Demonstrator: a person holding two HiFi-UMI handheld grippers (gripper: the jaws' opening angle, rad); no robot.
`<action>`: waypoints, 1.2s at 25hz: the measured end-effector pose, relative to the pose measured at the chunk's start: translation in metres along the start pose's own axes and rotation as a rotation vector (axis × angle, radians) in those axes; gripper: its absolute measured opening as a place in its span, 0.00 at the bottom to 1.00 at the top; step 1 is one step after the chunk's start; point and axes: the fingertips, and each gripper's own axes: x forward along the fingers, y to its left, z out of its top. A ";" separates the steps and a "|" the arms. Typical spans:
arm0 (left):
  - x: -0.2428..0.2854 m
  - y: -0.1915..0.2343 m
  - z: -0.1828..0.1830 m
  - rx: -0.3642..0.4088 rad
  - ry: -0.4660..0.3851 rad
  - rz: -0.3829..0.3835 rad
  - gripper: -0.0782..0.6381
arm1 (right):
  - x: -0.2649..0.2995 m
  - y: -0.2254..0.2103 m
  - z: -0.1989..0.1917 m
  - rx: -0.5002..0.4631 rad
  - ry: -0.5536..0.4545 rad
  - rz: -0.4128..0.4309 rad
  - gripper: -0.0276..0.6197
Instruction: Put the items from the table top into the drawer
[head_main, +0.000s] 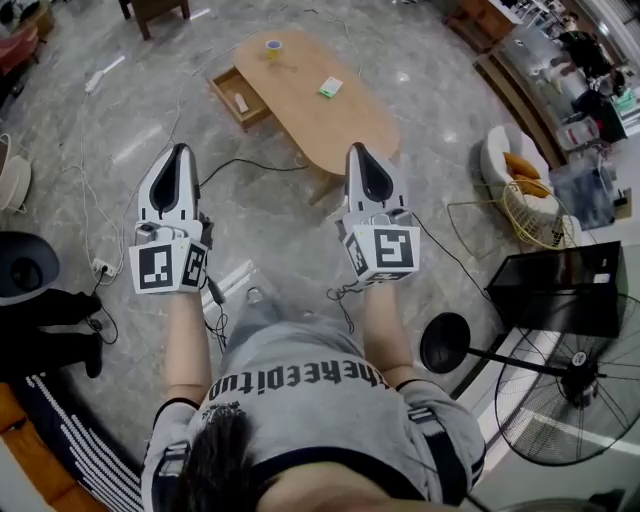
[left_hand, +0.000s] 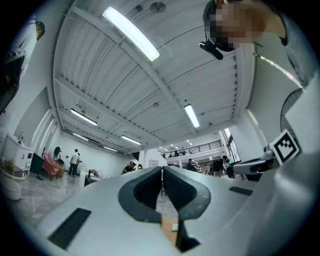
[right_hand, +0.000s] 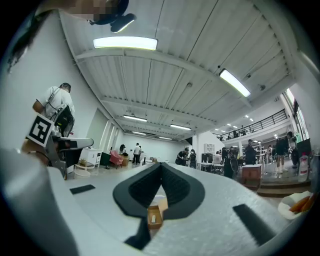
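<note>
I see a wide marble floor (head_main: 430, 110) with much free room between me and the table (head_main: 330, 125). The table is oval and wooden, and it stands well ahead of both tools, with its long rounded edge turned toward me. At the right side of the floor stand a black box (head_main: 560, 290) and a standing fan (head_main: 575, 375), both well apart from the table. A thin black cable (head_main: 250, 165) lies on the floor between the left tool and the near edge of the table.

The drawer (head_main: 222, 95) sticks out open from the left side of the table. One small pale item (head_main: 241, 102) lies inside it.

The left tool (head_main: 181, 152) and the right tool (head_main: 361, 150) hang side by side over the floor, apart from each other and from the table. The left tool (left_hand: 161, 172) is clenched, pad against pad, with nothing between. The right tool (right_hand: 161, 167) is clenched the same way and grasps nothing.

On the table top lie two things. A small green and white item (head_main: 331, 87) lies near the middle, and a tape roll (head_main: 273, 46) lies at the far end, close to the edge.
</note>
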 end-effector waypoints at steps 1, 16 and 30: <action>0.002 0.003 -0.001 -0.001 0.000 -0.001 0.13 | 0.003 0.001 -0.001 0.002 0.001 0.000 0.05; 0.023 0.060 -0.010 -0.013 -0.008 -0.027 0.13 | 0.048 0.029 -0.004 0.028 -0.004 -0.038 0.05; 0.097 0.098 -0.046 -0.015 0.007 -0.009 0.13 | 0.144 0.009 -0.030 0.040 0.003 -0.008 0.05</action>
